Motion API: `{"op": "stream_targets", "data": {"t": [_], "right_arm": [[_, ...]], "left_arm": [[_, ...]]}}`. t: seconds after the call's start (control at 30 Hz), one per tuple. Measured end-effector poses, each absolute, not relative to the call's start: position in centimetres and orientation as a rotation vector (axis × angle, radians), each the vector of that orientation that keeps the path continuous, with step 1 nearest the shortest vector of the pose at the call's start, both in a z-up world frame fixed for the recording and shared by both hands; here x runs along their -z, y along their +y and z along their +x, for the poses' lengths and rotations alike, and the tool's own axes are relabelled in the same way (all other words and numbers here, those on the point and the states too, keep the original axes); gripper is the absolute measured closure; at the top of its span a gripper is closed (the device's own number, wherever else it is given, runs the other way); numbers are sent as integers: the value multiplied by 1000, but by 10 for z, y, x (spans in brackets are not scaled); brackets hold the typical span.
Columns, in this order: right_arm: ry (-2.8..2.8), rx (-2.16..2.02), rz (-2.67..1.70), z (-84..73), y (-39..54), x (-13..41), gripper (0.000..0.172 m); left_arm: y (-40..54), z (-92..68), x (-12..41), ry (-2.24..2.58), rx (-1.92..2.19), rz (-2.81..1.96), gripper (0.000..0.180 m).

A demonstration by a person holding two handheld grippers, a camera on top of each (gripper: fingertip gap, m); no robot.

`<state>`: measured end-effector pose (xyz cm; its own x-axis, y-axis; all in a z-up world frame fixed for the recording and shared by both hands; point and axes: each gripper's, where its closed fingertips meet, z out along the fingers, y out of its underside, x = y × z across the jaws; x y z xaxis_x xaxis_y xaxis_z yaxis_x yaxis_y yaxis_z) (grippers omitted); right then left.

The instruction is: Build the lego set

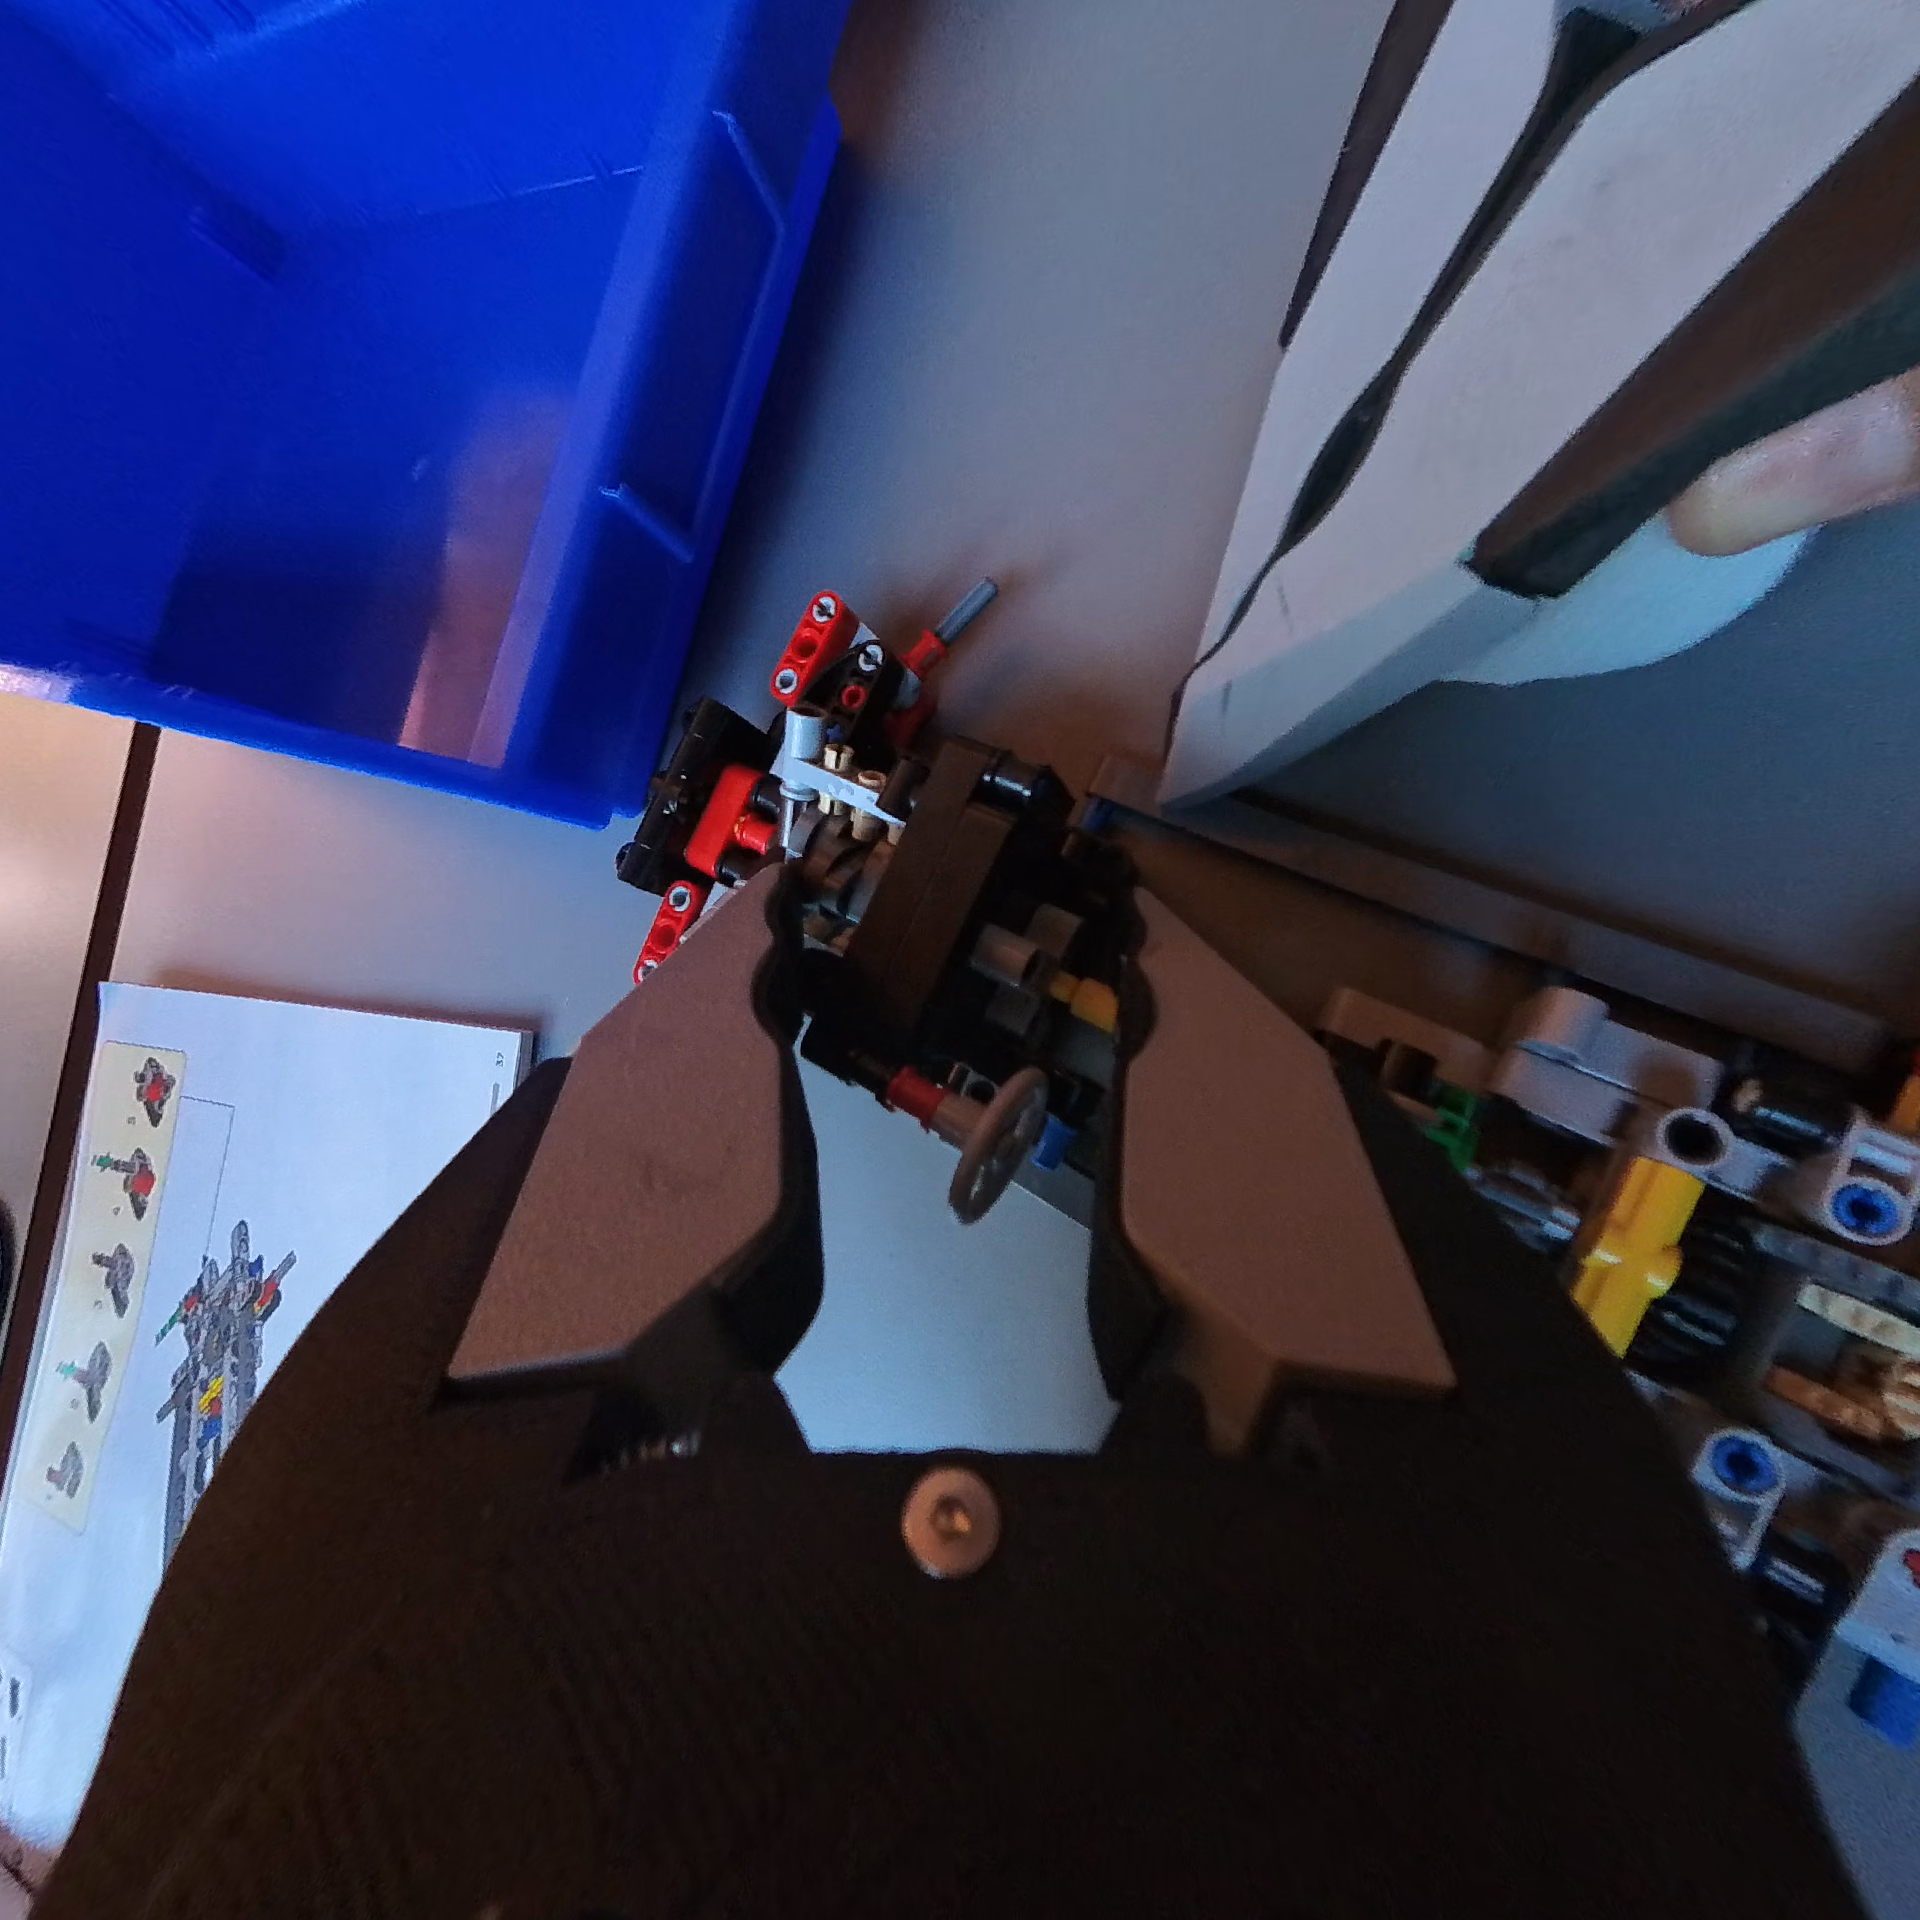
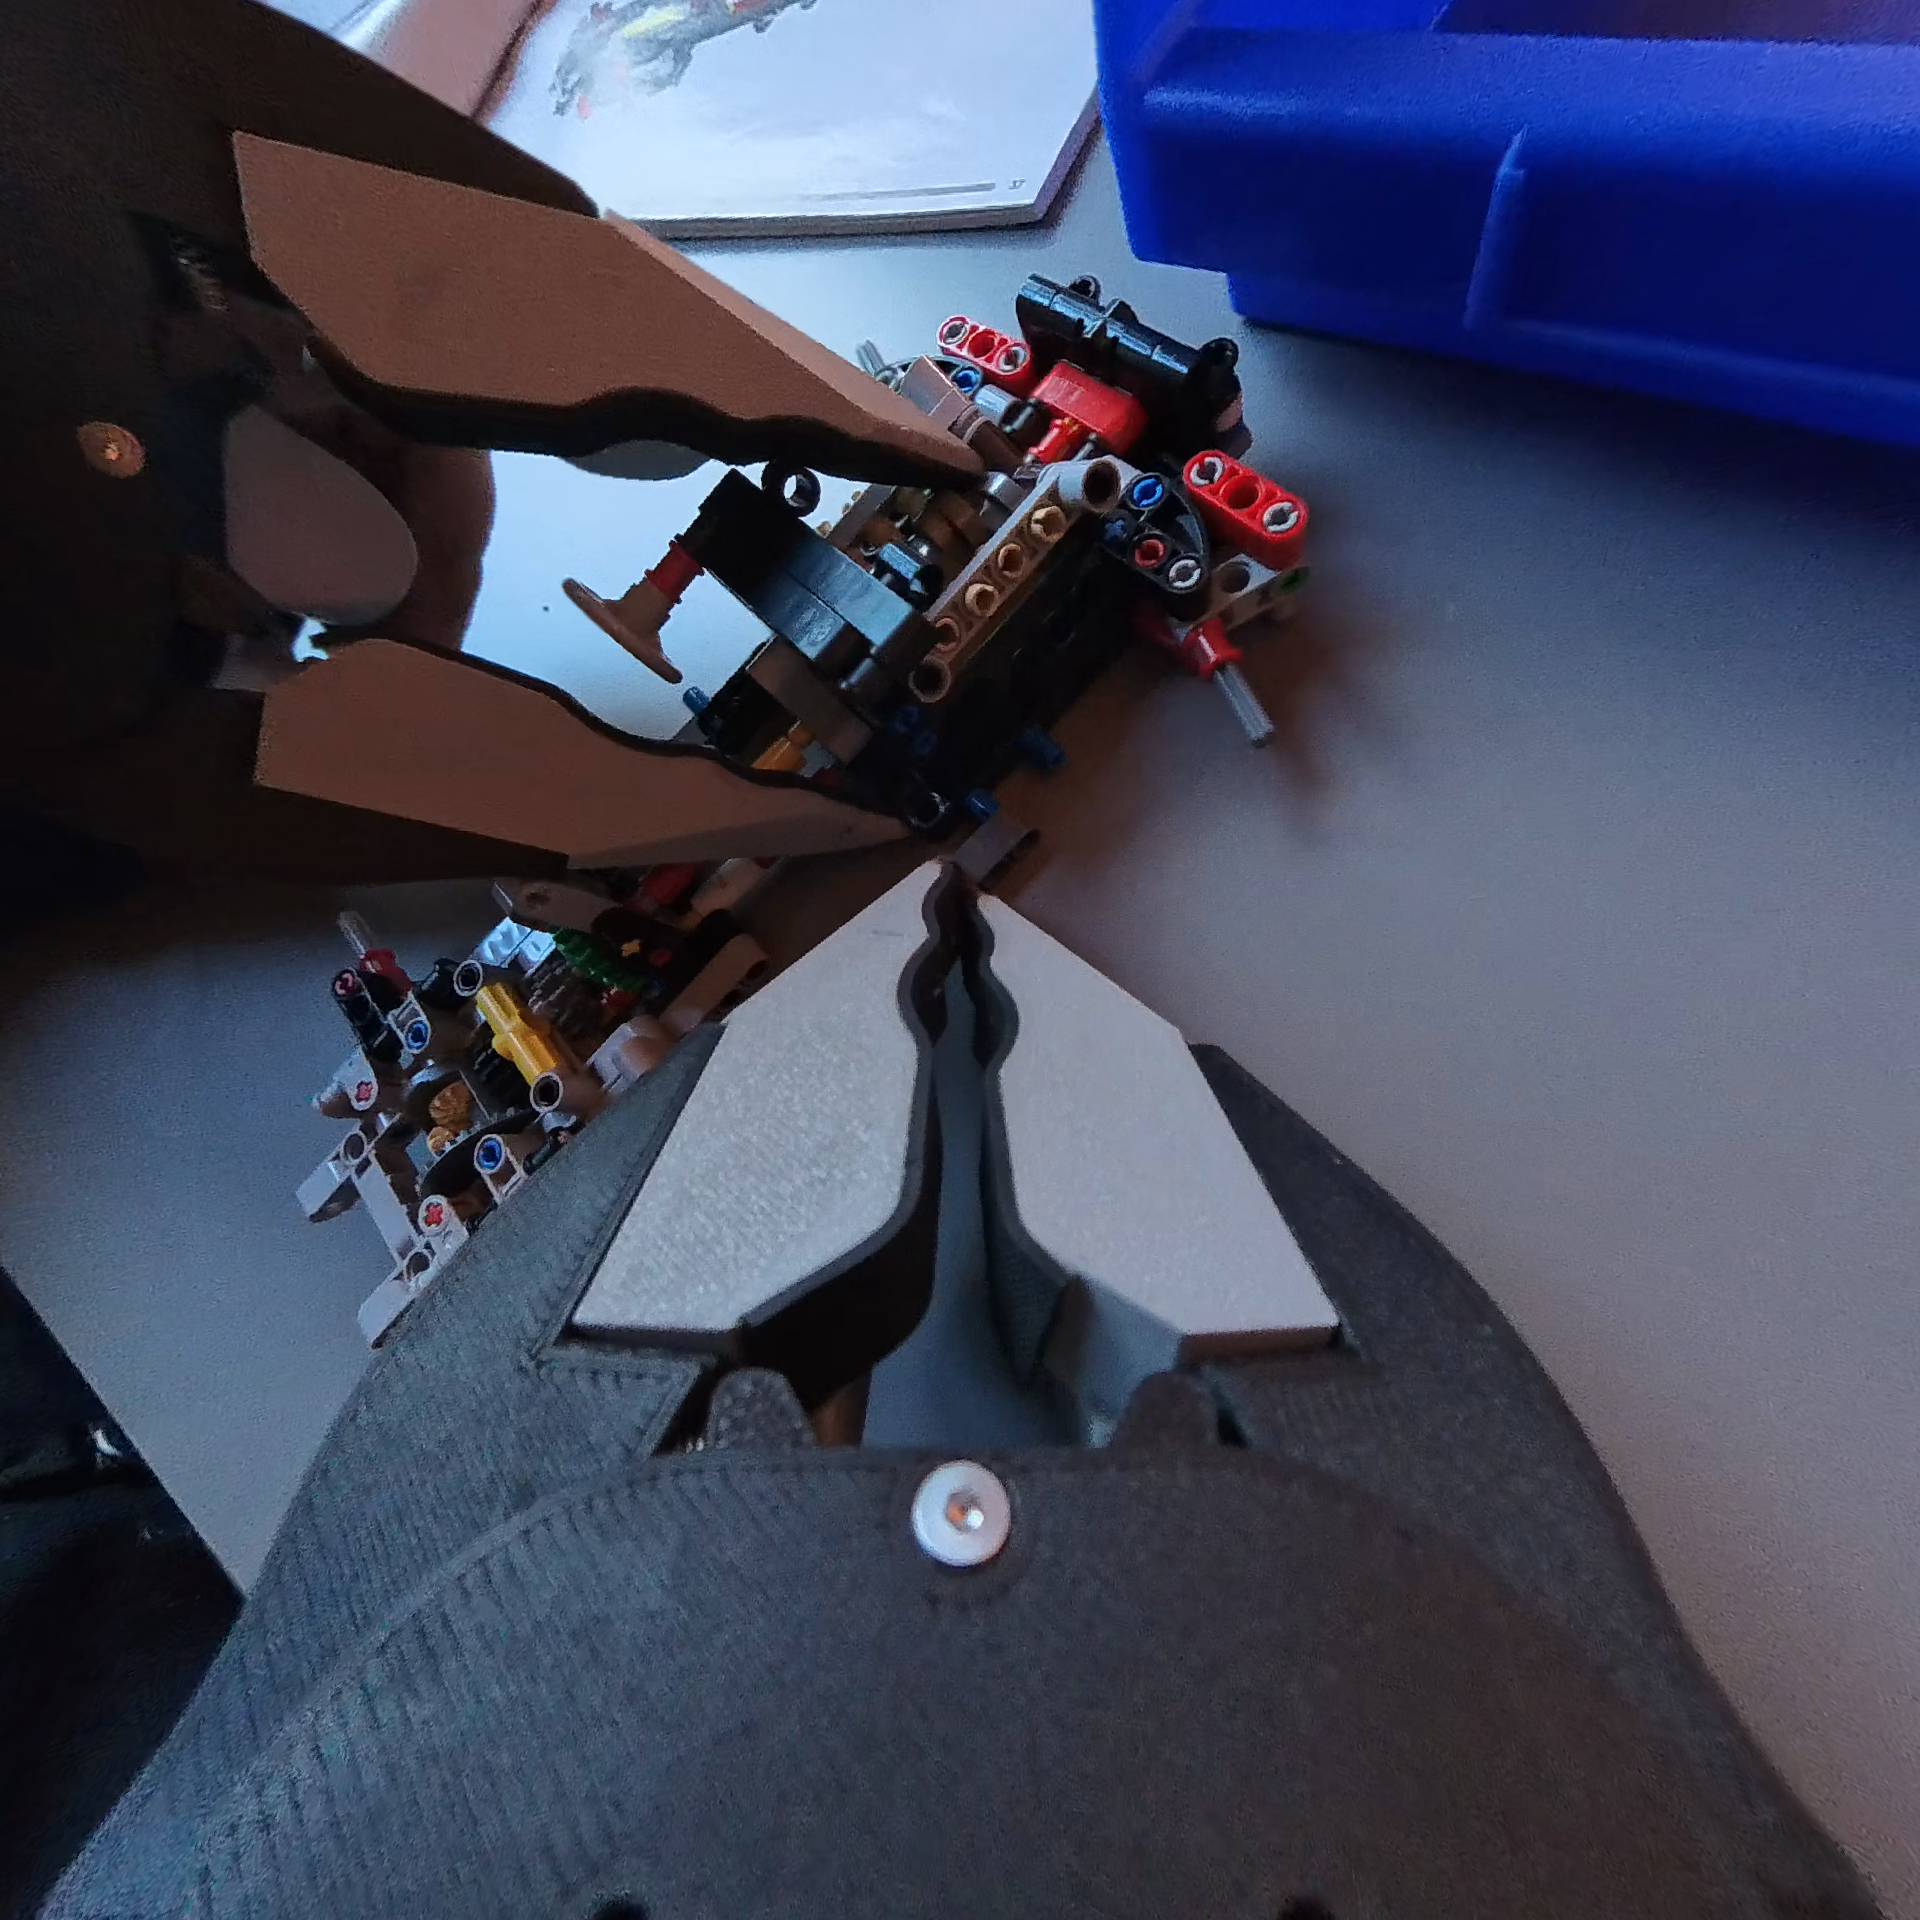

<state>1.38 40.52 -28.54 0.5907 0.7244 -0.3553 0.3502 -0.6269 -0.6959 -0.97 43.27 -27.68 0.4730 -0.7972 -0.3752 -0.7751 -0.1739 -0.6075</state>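
Grey table (image 2: 1558,935) carries everything. Largest item on it is the blue plastic bin (image 2: 1507,208), at the far edge of the right wrist view; I see no parts inside it from the left wrist view. Beside the bin lies an open instruction booklet (image 2: 810,135), flat on the table.

Building-brick model (image 2: 997,582): a partly built black, grey and red frame with open pin holes and bare pins along its sides. It lies near the bin, well in front of the booklet.

Left gripper (image 1: 951,904): I have its fingers spread wide around the black middle block of the model, one fingertip against each side. From the right wrist view both tips sit on the model's body, so I log this as a clamp on the model.

Right gripper (image 2: 954,894): fingers pressed together, tips meeting. Just beyond them is a short grey beam end (image 2: 997,842) at the model's lower edge; I cannot tell whether the tips touch it.

A second brick section with a yellow connector (image 2: 509,1039) lies below the left gripper. Whether it is joined to the model, cannot tell.

Small parts: a brown disc on a shaft (image 2: 623,613) sticks out between the left fingers; a grey axle (image 2: 1242,707) projects from the far corner.
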Motion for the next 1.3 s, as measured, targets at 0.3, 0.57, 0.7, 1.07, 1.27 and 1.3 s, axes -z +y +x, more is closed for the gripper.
{"op": "stream_targets", "data": {"t": [0.3, 0.57, 0.7, 1.07, 1.27, 1.3], "right_arm": [[-903, -1154, -2168, 18, 392, 269, 151], [-1099, -1171, -2037, 40, 367, 261, 146], [-1316, -1159, -1948, 42, 345, 262, 148], [-1586, -889, -1847, 42, 362, 273, 140], [-1229, -990, -2069, 33, 406, 272, 150], [-1178, -1001, -2123, 32, 408, 275, 149]], "left_arm": [[434, -9, 276, 1295, 61, -1920, 122], [431, -8, 259, 1254, 254, -2021, 117], [414, -31, 223, 1219, 292, -2052, 117], [325, -73, 246, 1252, 529, -2084, 119], [378, -72, 240, 1124, 579, -2116, 129], [387, -69, 237, 1126, 553, -2116, 129]]}}
